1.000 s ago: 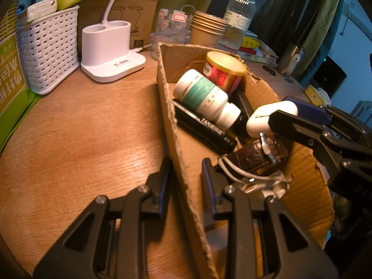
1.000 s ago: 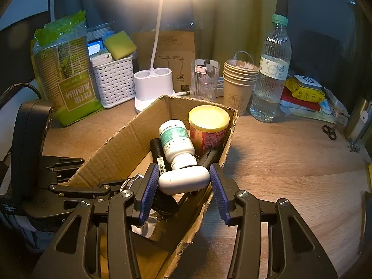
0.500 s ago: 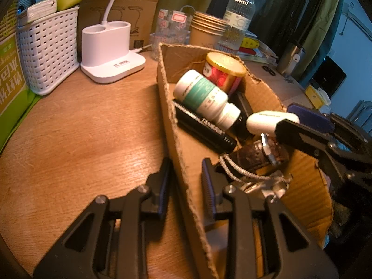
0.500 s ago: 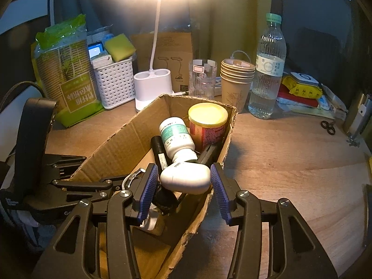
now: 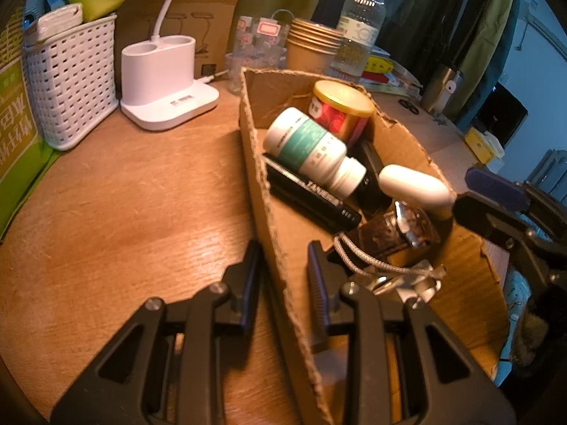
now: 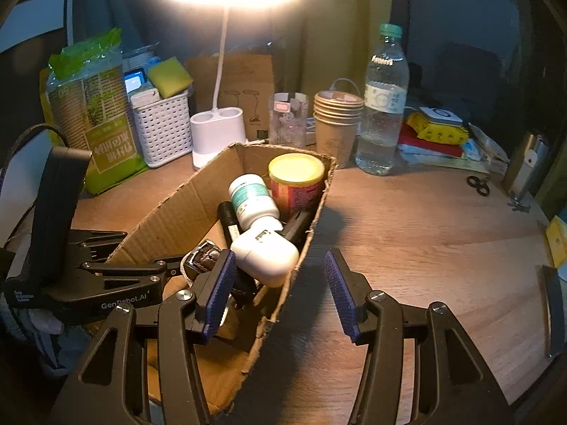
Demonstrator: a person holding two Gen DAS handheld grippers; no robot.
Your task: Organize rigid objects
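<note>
A cardboard box (image 5: 255,163) (image 6: 177,209) on the wooden table holds a white pill bottle (image 5: 312,148) (image 6: 253,198), a yellow-lidded can (image 5: 340,109) (image 6: 297,180), a black case (image 5: 312,194), a watch strap (image 5: 393,230) and a white oval case (image 5: 414,184) (image 6: 265,255). The white case lies in the box against its right wall. My left gripper (image 5: 283,276) is shut on the box's left wall. My right gripper (image 6: 280,283) is open and empty, straddling the box's right wall, just behind the white case.
A white lamp base (image 6: 218,131), white basket (image 6: 161,127), paper cups (image 6: 336,124), water bottle (image 6: 384,102) and a green packet (image 6: 92,117) stand behind the box. Small scissors (image 6: 478,184) lie at the far right. Bare table (image 6: 425,230) lies right of the box.
My right gripper opened and let go of the white oval case, which dropped into the box. The gripper drew back a little. My left gripper kept its hold on the box wall.
</note>
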